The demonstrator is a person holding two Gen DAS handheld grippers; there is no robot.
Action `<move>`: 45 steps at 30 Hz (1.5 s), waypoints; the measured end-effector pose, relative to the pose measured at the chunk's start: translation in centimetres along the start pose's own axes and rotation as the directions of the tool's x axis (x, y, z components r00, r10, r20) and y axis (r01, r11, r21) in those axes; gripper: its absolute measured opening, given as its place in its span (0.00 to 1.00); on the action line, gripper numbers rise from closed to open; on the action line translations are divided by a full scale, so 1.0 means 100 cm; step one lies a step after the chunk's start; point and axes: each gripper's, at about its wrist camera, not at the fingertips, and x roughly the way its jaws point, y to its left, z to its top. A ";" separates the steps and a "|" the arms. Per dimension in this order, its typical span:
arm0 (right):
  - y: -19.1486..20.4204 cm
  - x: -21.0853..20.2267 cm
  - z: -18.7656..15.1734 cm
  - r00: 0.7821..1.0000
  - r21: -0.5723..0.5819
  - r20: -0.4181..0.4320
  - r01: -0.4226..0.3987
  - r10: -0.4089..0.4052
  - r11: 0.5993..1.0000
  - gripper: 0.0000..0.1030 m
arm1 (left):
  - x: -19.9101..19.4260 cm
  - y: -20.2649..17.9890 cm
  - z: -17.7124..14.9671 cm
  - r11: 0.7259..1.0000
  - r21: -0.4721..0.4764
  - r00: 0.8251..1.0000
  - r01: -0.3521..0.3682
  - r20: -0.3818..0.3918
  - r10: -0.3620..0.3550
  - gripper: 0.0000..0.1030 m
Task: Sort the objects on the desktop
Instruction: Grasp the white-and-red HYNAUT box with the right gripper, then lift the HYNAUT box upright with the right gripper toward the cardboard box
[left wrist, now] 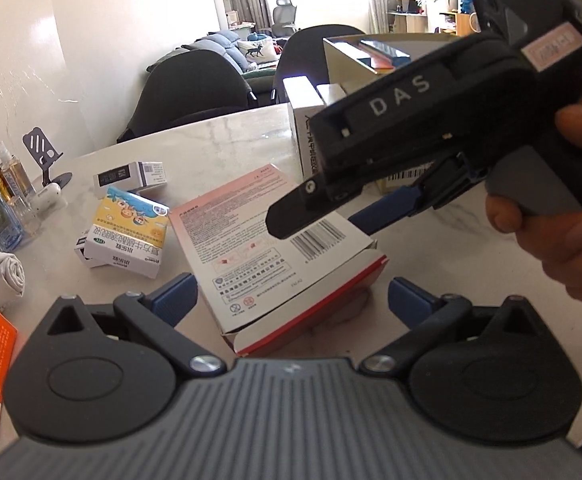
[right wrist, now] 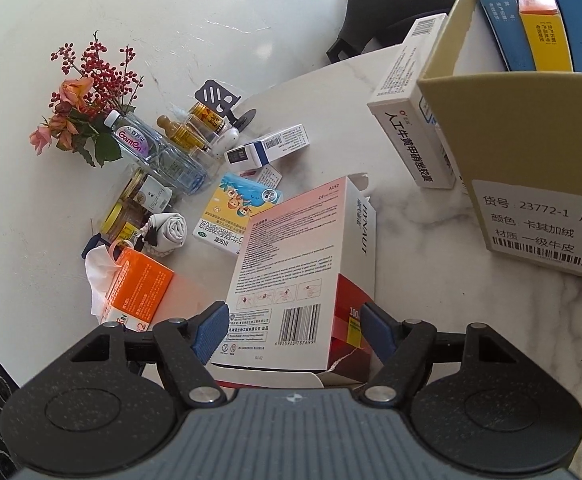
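A large pink, white and red box (left wrist: pixel 267 248) lies flat on the marble table (left wrist: pixel 227 132). My left gripper (left wrist: pixel 291 300) is open with its blue pads on either side of the box's near end, not touching. My right gripper (right wrist: pixel 293 330) is open and straddles the same box (right wrist: pixel 303 268) at its barcode end; it shows in the left wrist view (left wrist: pixel 323 212) reaching over the box. A yellow and blue cartoon box (right wrist: pixel 233 212) and a small white and blue box (right wrist: pixel 269 146) lie beyond it.
A tan cardboard carton (right wrist: pixel 531 140) with upright flat boxes stands at the right, a white medicine box (right wrist: pixel 407 120) leaning on it. Bottles, a flower vase (right wrist: pixel 139 140), jars, a rolled cloth (right wrist: pixel 169 230) and an orange packet (right wrist: pixel 139 288) crowd the left. Dark chairs (left wrist: pixel 195 88) stand behind the table.
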 end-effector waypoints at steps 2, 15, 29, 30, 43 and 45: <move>-0.004 -0.001 0.001 1.000 0.019 0.002 -0.006 0.006 1.000 0.74 | 0.002 -0.004 0.001 1.000 0.021 1.000 0.009 0.000 -0.009 1.00; 0.004 0.000 0.004 0.998 0.015 -0.023 -0.060 0.060 0.998 0.74 | 0.018 0.003 -0.004 1.000 0.021 0.999 0.012 -0.053 -0.010 1.00; -0.010 0.014 0.006 0.999 0.036 -0.032 -0.014 0.015 0.999 0.80 | 0.017 0.027 -0.008 0.998 -0.066 0.998 -0.001 -0.066 -0.003 1.00; -0.008 0.014 0.007 0.999 0.032 -0.031 -0.023 0.024 0.999 0.80 | 0.017 0.028 -0.007 0.997 -0.073 0.998 0.001 -0.068 -0.005 1.00; 0.008 0.022 0.021 0.996 0.053 -0.054 -0.068 0.071 0.996 0.49 | 0.018 0.045 -0.017 0.989 -0.145 0.994 -0.012 -0.107 -0.004 1.00; 0.013 0.015 0.020 0.998 0.032 -0.031 -0.051 0.052 0.998 0.49 | 0.012 0.045 -0.015 0.989 -0.148 0.996 -0.004 -0.091 -0.010 1.00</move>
